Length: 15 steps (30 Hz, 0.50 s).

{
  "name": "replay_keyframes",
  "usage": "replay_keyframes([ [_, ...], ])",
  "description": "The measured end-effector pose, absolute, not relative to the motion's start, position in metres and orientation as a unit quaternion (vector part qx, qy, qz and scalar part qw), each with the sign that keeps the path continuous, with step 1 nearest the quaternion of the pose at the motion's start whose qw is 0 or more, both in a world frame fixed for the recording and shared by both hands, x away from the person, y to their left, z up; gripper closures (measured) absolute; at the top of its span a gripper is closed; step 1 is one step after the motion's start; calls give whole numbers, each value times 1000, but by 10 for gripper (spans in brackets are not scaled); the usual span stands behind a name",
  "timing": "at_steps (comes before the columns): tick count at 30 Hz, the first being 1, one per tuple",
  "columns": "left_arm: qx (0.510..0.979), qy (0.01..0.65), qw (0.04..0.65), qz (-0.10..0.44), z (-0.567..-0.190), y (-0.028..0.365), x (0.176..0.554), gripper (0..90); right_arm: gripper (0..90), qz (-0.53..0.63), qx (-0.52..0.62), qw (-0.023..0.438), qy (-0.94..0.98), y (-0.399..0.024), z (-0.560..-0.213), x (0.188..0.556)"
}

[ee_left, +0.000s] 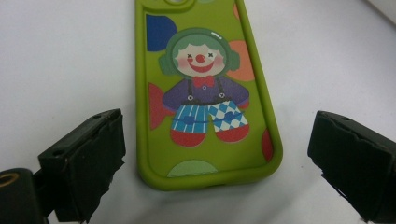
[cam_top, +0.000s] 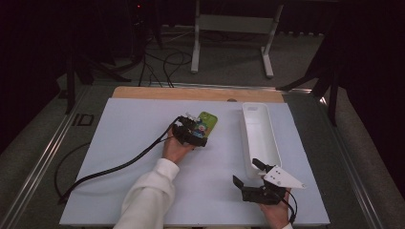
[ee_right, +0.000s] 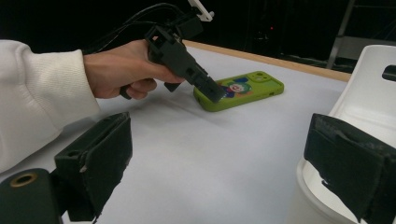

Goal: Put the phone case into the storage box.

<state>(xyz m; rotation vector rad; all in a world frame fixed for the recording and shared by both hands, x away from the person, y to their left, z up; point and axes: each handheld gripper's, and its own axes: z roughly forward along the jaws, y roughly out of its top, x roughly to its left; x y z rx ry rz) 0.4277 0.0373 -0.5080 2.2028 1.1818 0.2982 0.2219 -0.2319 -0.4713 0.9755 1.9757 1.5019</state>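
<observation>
We hold the left gripper (cam_top: pixel 197 130) angled downward at mid-table, jaws spread wide, our white-sleeved forearm reaching forward; the right gripper (cam_top: pixel 248 174) rests nearer us, jaws likewise parted, gripped in our right hand (cam_top: pixel 276 210).

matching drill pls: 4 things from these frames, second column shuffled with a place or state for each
1. phone case
2. white tray
3. left gripper
4. right gripper

a. empty, long side running away from the person
b. open, nothing between its jaws, beside the tray's near end
c. lying flat, clown picture up
d. open, jaws either side of the case's near end

Pairs: 1-c, 2-a, 3-d, 4-b
</observation>
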Motion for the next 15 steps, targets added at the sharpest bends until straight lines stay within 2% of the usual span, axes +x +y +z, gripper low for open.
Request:
replay_keyframes([
  [15, 833, 450, 300, 117, -516, 35, 429, 135, 77, 547, 355, 236, 721, -232, -472, 222],
])
